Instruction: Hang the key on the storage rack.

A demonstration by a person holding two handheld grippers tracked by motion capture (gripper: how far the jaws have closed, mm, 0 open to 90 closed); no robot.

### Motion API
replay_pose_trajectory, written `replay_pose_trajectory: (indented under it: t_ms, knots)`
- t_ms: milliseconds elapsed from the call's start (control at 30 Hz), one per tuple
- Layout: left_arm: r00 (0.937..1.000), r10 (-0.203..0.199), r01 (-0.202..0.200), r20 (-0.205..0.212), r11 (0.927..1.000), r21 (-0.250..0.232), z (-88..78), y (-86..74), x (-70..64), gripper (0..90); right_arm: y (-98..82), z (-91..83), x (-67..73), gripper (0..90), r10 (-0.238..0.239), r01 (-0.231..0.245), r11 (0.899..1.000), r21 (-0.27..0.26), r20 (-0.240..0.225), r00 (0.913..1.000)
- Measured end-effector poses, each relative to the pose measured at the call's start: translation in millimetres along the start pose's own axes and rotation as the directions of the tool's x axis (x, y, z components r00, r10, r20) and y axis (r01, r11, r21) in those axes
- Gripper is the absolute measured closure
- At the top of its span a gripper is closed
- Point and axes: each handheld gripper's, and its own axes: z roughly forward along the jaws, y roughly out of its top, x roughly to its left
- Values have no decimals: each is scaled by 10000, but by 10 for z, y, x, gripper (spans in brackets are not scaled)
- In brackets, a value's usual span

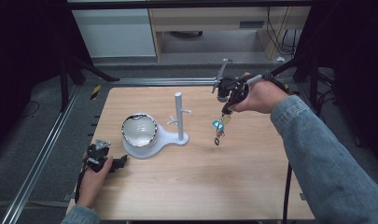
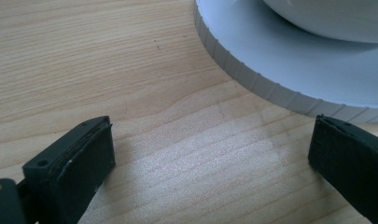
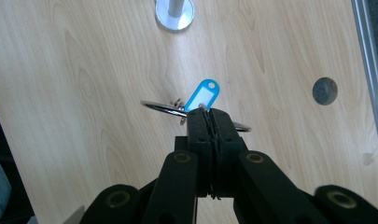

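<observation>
No legible text or labels

Bowl (image 1: 139,129) on stand (image 1: 164,138), left of pole (image 1: 179,116).

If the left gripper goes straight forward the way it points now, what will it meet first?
Probably the ribbed edge of the white stand base. The left gripper is open and low over the table, with that edge just ahead, toward its right jaw. Depth is hard to judge.

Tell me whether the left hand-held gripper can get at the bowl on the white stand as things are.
Probably yes. The left hand-held gripper rests open on the table, beside the white stand holding the bowl, with only bare wood between.
</observation>
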Motion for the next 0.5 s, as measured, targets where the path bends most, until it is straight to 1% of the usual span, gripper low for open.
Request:
replay_pose_trajectory:
  t_ms: [133, 300, 333, 500]
  knots:
    - [10000, 6, -6, -3, 10000, 3, -1, 0, 0, 0, 112, -31, 13, 887, -28, 28, 10000, -46, 79, 10000]
    - [10000, 4, -4, -3, 10000, 3, 0, 0, 0, 0, 200, -74, 14, 888, -83, 86, 9999, -147, 184, 9998]
    - [10000, 2, -2, -3, 10000, 2, 0, 0, 0, 0, 249, -109, 21, 888, -102, 107, 9997, -210, 259, 9996]
    - [10000, 2, -2, -2, 10000, 3, 0, 0, 0, 0, 348, -179, 39, 887, -238, 249, 9991, -355, 310, 9992]
